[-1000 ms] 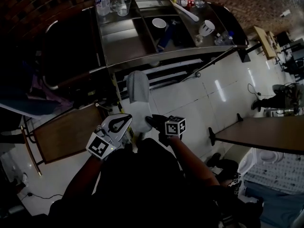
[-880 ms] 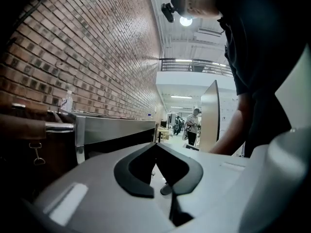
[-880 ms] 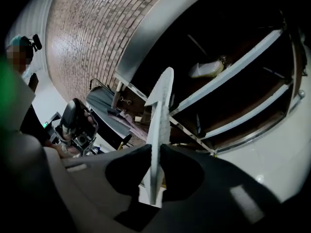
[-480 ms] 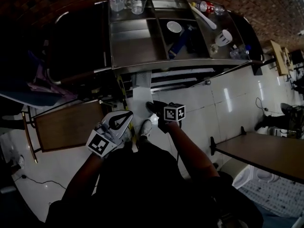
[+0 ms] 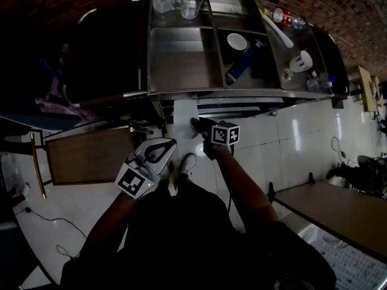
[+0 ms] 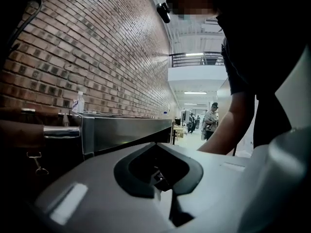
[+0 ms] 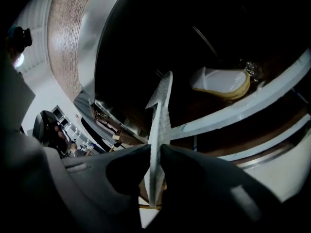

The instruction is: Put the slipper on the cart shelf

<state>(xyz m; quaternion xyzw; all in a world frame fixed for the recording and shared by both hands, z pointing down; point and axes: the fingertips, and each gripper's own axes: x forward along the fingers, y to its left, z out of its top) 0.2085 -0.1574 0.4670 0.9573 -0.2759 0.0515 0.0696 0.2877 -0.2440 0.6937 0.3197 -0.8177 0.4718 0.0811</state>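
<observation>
1. The left tool [image 5: 173,142], a grey two-jaw clamp with a marker cube, sits just left of the head view's centre and points toward 1 o'clock. Its jaws are together with nothing between them.
2. The black right tool [image 5: 196,124] points toward 11 o'clock, its jaws pressed on a thin white slipper [image 7: 160,125] held edge-on.
3. The left forearm [image 5: 107,222] rises from 7 o'clock and the right forearm [image 5: 243,183] from 5 o'clock, reaching farther.

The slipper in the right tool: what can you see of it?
The slipper looks pale, thin and flat, with a ribbed sole. It stands on edge, its near end pinched between the jaws of the right gripper, its far end pointing into the dark lower part of the cart. Nothing else visibly touches it.
</observation>
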